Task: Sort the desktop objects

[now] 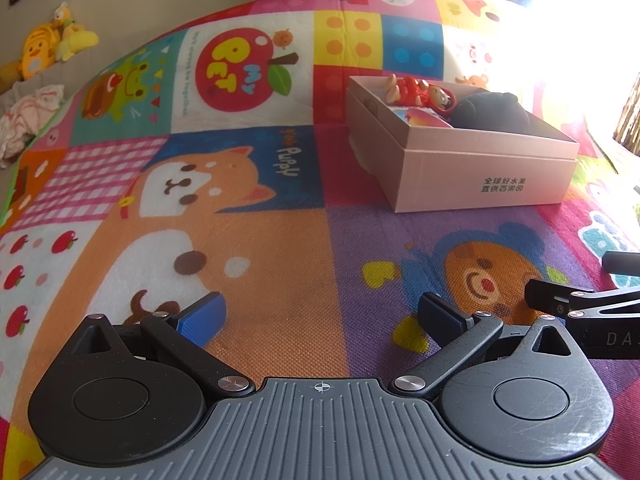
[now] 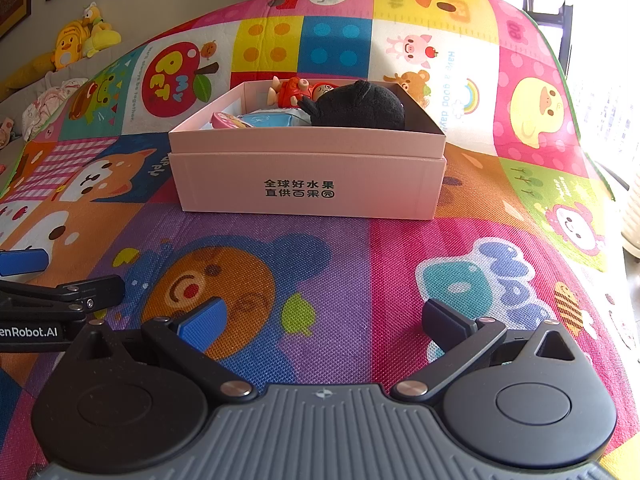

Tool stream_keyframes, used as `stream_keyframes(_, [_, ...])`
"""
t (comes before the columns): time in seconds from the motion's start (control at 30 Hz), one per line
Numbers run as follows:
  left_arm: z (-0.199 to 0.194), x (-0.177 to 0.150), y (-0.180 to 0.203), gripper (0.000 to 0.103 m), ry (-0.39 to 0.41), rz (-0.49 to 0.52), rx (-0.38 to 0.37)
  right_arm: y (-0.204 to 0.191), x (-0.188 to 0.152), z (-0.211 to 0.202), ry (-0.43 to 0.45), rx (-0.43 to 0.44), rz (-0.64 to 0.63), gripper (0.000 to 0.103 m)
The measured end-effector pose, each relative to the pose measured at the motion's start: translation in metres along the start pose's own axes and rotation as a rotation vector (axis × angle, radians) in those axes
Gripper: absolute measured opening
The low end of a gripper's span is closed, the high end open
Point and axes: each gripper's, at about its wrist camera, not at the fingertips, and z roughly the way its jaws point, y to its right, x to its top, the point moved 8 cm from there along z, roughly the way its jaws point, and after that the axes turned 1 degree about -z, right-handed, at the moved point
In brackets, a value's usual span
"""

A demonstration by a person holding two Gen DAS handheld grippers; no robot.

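Right wrist view: both hand-held grippers, left [image 1: 320, 316] and right [image 2: 322, 320], are held spread, empty, over the mat [image 2: 360, 264], near the filled pink box [image 2: 308, 180].

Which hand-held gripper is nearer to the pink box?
Right. The right hand-held gripper faces the pink box squarely; the left hand-held gripper sits off to its left.

Home playroom: cartoon play mat [image 2: 400, 260], plush toys [image 2: 86, 38] w/ framed pics by wall.
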Motion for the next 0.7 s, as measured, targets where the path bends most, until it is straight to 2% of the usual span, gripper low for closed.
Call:
stream_keyframes(0.33, [-0.001, -0.0004, 0.0012, 0.103, -0.055, -0.01, 0.006, 0.0001, 0.0001, 0.0001, 0.0, 0.0, 0.0, 0.103])
stream_keyframes(0.7, [-0.003, -0.0012, 0.0004, 0.103, -0.051, -0.016, -0.008, 0.0, 0.0002, 0.0003, 0.0, 0.0, 0.0, 0.103])
